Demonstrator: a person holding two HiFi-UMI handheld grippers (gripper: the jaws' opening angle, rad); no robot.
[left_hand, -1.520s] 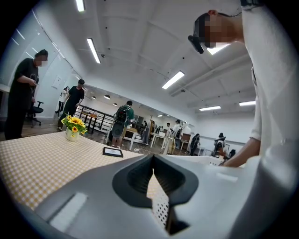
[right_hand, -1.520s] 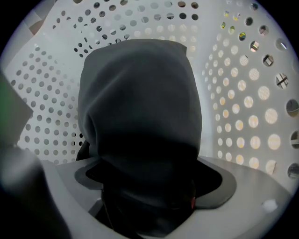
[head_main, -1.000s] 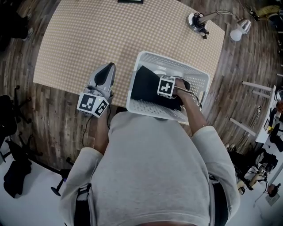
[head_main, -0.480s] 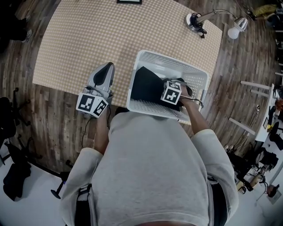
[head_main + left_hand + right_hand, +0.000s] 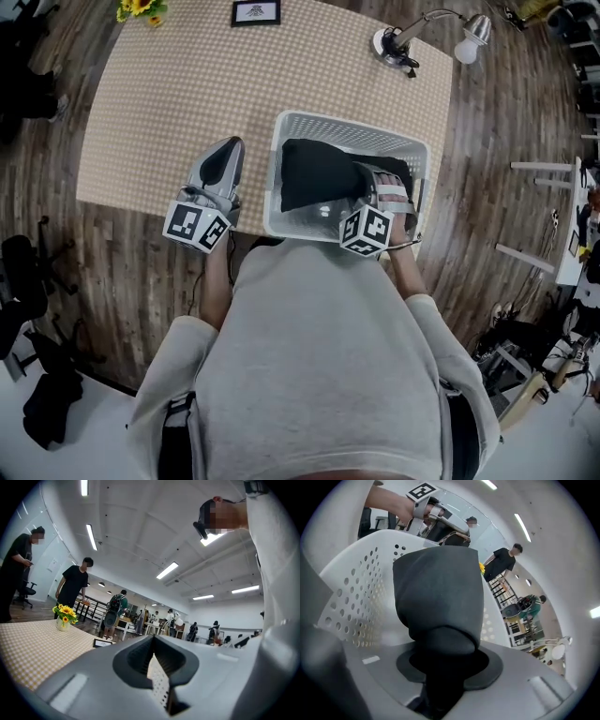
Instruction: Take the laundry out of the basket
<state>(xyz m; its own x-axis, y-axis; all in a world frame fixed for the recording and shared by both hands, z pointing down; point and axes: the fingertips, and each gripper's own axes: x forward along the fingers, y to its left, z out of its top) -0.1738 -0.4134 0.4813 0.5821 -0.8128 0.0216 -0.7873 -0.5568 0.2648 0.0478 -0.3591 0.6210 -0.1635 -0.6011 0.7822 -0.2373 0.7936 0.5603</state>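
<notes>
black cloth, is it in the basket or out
In. From the head view the black cloth lies inside the walls of the white basket; the right hand-held gripper is shut on a fold of it.

- One white laundry basket (image 5: 274, 187), standing at the near edge of the table.
- One checked table (image 5: 169, 94), under the basket.
- One dark garment (image 5: 319, 173), inside the basket.
- Two handheld grippers: the left gripper (image 5: 223, 150) just left of the basket, the right gripper (image 5: 440, 681) reaching into it.
- One desk lamp (image 5: 389, 42), beyond the basket and a little to its right.
- One small framed card (image 5: 255, 12) and one bunch of yellow flowers (image 5: 141, 7), both well beyond the basket, to its left.
</notes>
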